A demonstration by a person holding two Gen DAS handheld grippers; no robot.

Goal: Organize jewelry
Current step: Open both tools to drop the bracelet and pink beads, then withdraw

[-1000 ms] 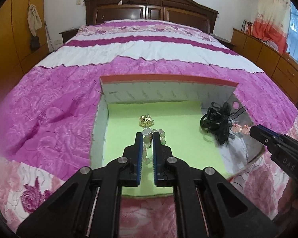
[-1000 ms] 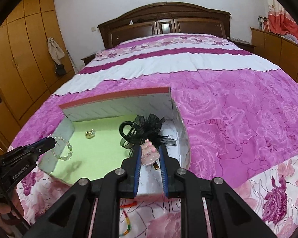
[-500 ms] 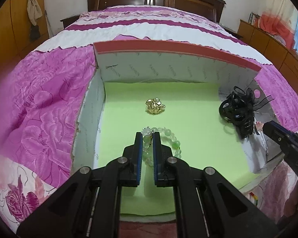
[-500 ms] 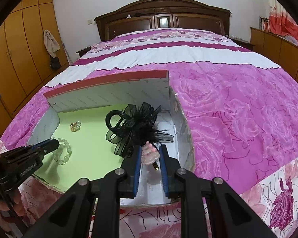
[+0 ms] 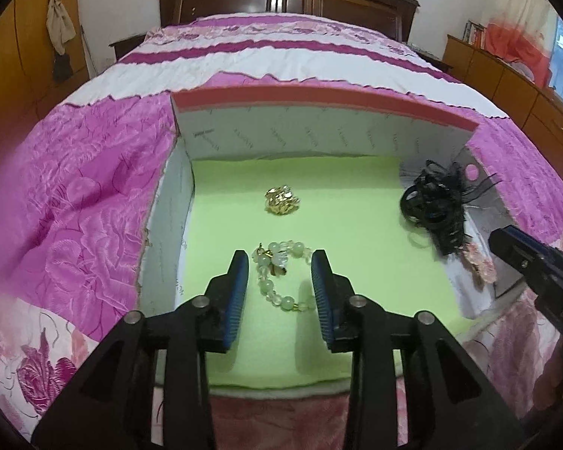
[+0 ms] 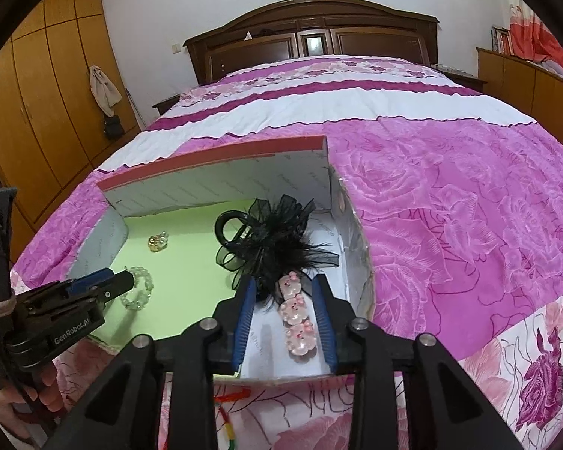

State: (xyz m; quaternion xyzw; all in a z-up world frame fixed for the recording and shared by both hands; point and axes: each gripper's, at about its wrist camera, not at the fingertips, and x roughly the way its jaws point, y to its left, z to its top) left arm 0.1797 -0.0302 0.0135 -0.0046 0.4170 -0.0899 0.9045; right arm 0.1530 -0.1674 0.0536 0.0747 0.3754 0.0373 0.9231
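Both tools' jaws have just been opening: the bead bracelet [image 5: 281, 277] and pink hair clip [image 6: 297, 318] are being released, untouched, into the box [image 5: 319, 127] for sorting.

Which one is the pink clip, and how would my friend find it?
Find the open box on the pink bedspread. Its floor is mostly green, with a white strip along the right side. The pink clip lies on that strip, just in front of the black feathery bow: long, pale pink, made of little round faces in a row.
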